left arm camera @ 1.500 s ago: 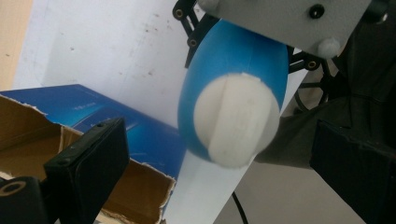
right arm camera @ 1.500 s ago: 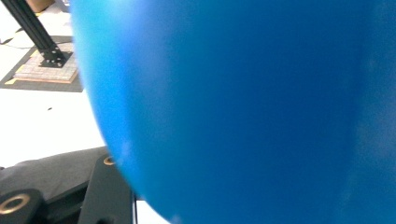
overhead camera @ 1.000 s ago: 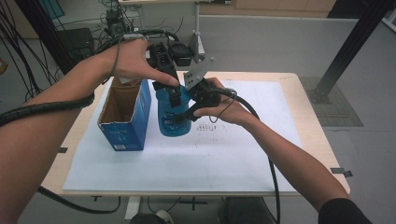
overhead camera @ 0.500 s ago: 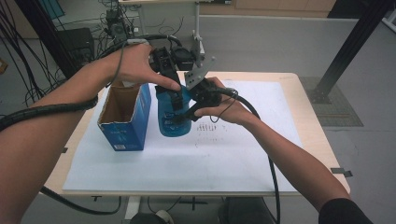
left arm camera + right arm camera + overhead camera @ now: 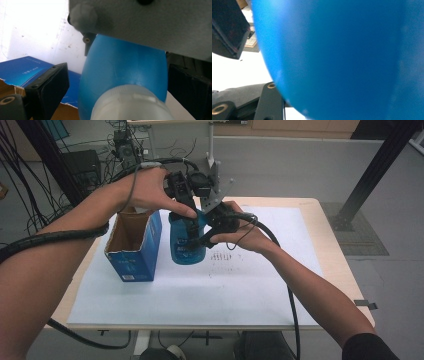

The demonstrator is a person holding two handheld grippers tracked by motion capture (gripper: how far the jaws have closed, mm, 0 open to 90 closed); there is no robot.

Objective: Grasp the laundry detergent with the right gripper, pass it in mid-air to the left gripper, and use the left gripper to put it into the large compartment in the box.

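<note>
A blue bottle (image 5: 186,240) is standing upright on the white sheet (image 5: 200,290) covering the worktop (image 5: 330,250), a little toward eleven o'clock of the sheet's middle. The right gripper (image 5: 200,240) is coming in from the bottle's three o'clock side, and its jaws are clamping the bottle's body; in the right gripper view the blue wall (image 5: 337,57) is sitting tight against the lens with one black jaw at nine o'clock. The left gripper (image 5: 187,202) is hanging over the bottle's top at twelve o'clock, pointing down. In the left gripper view the bottle's pale ribbed cap (image 5: 130,102) is lying between the two black jaws, with a gap showing at the nine o'clock jaw, so the jaws are standing apart around the neck and not pressing it. The grey plate (image 5: 150,22) of the right gripper is crossing the upper part of that view. An open blue box (image 5: 134,245) is standing just beside the bottle at its nine o'clock, its flaps up and its brown inside showing. Both of the person's forearms are reaching in from six o'clock, a black cable (image 5: 285,270) trailing along the right one.
</note>
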